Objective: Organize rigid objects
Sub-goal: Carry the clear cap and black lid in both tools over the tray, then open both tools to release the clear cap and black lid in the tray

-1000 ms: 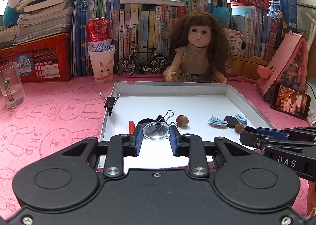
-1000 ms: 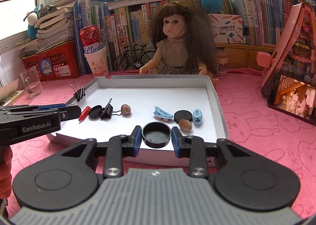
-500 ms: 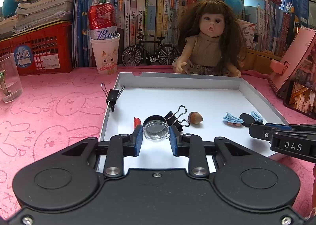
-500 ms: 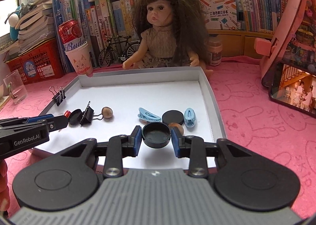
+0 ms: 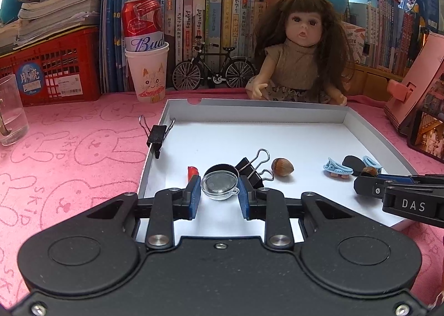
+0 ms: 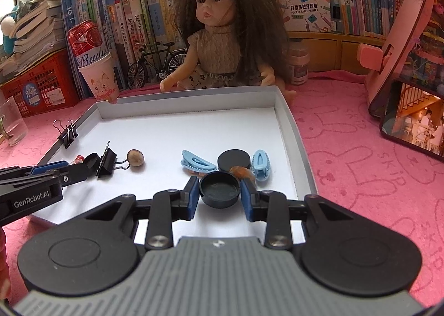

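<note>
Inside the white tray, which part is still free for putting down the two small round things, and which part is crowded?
Free: the tray floor behind the item row, toward the doll. Crowded: the row from the binder clip to the blue hair clips.

Ahead of the left jaws, a black cap (image 5: pixel 220 170), red piece (image 5: pixel 192 172), binder clip (image 5: pixel 251 170) and nut (image 5: pixel 282 167) block the tray (image 5: pixel 249 111) floor; beyond them it is bare to the far wall. Ahead of the right jaws stand a puck (image 6: pixel 233 160), two blue clips (image 6: pixel 197 163) and a second nut (image 6: pixel 242 170). A clear lane runs between the two clusters; another clip (image 5: pixel 156 135) sits on the left rim.
</note>
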Demonstrator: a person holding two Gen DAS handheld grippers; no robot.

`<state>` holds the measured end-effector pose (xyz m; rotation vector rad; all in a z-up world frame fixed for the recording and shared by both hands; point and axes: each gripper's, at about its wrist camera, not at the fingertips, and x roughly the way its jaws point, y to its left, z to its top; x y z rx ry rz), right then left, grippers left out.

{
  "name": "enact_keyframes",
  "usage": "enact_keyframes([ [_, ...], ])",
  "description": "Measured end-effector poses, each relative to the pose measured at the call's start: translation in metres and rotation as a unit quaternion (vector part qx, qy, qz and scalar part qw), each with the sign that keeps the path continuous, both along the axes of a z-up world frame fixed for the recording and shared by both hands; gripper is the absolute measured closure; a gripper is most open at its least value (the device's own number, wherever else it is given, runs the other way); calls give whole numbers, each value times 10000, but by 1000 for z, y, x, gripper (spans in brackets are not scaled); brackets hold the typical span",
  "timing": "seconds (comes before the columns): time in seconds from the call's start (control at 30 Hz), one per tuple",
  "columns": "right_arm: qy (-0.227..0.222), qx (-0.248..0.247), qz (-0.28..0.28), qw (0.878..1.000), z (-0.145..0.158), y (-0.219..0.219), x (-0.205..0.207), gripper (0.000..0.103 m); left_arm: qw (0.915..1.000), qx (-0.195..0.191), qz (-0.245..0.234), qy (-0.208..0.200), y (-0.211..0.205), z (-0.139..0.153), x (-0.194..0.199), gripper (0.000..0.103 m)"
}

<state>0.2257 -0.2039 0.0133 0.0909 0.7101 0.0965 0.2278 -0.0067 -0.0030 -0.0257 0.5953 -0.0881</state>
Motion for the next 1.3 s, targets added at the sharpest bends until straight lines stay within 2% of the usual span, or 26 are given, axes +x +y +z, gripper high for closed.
enact_keyframes([
  [0.73,65,33,-25,10000,-1,1,7,65,10000,-69,5,-15,-1,1,6,76],
  [0.97,38,92,-59,9999,1,-1,5,62,10000,-47,-41,-59,-3,4,2,75],
  [1.17,-19,144,-92,9999,4,-3,1,48,9999,8,-82,-120,-6,8,-3,64],
  [1.3,-34,183,-101,9998,6,-3,-1,46,9998,21,-113,-137,-8,11,-7,55],
])
